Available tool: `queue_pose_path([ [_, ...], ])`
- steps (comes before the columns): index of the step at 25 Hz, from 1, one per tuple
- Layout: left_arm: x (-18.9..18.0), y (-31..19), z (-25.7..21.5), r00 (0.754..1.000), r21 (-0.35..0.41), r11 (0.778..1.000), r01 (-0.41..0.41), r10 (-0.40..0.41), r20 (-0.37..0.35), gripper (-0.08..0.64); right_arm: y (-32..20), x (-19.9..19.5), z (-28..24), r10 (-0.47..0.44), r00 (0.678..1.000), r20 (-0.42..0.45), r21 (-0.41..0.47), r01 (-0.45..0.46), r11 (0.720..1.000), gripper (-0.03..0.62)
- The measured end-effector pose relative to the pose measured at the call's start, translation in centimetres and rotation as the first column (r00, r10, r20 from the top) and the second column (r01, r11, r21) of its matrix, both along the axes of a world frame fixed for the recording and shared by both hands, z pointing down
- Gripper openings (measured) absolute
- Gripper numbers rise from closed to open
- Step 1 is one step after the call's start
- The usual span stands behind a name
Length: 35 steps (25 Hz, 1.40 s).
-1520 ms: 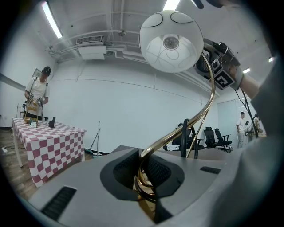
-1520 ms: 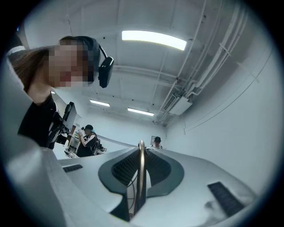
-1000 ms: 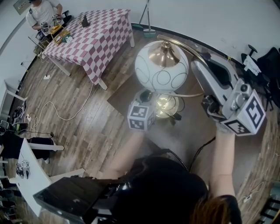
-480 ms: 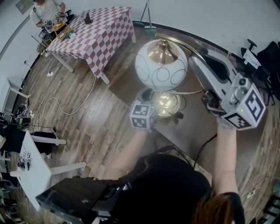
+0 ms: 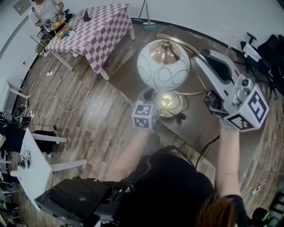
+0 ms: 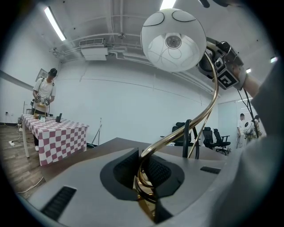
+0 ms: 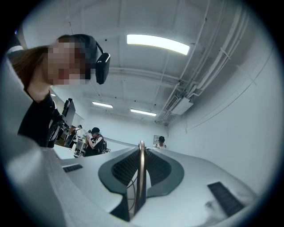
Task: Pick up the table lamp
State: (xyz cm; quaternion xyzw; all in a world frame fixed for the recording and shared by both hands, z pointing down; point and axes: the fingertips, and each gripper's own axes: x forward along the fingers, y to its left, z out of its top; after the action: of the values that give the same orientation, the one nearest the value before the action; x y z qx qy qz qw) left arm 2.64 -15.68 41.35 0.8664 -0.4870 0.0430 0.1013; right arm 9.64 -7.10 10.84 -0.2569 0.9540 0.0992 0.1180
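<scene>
The dark brown surface [image 5: 133,80] lies under you on a wood plank floor [image 5: 88,119] in a white-walled room. One checked table [image 5: 95,33] stands at 11 o'clock from the lamp, and one person [image 5: 44,11] is at its far end. The small items on the cloth there are too small to name. A white table [image 5: 33,164] sits at 8 o'clock, black office chairs [image 5: 266,48] at 2 o'clock, and a pale cable [image 5: 66,108] trails over the planks at 9 o'clock.

There is one table lamp [image 5: 163,66], near the middle of the surface. It has one white globe shade with thin ring lines, one brass arc stem [image 5: 186,46] and one round brass base [image 5: 169,104] right below the globe. You cannot tell whether the base touches the surface. A black cord [image 5: 208,148] runs off at 5 o'clock.

You hold two grippers. Your left gripper [image 6: 143,170] comes in from 6 o'clock under the globe. Its fingers [image 6: 75,190] are clamped on the foot of the brass stem, where it curls just above the base. Your right gripper [image 7: 140,164] is at 3 o'clock, level with the globe. Its fingers [image 7: 199,177] are closed on the thin upper run of the same stem, which stands as a narrow brass line between the dark pads
</scene>
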Motion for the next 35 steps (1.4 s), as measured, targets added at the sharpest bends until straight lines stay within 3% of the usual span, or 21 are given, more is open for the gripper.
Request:
queue_pose_path([
  [20,3.8,-0.1,0.6,0.992,-0.019,0.992,-0.124,0.124,-0.003,0.028,0.4,2.5,0.2,0.104,0.994,0.022,-0.019,-0.103,0.994,0.043],
  [35,3.3,-1.0,1.3,0.988,-0.049,0.987,-0.15,0.151,0.011,0.028,-0.8,2.3,1.0,0.138,0.99,0.028,-0.06,-0.137,0.989,0.043],
])
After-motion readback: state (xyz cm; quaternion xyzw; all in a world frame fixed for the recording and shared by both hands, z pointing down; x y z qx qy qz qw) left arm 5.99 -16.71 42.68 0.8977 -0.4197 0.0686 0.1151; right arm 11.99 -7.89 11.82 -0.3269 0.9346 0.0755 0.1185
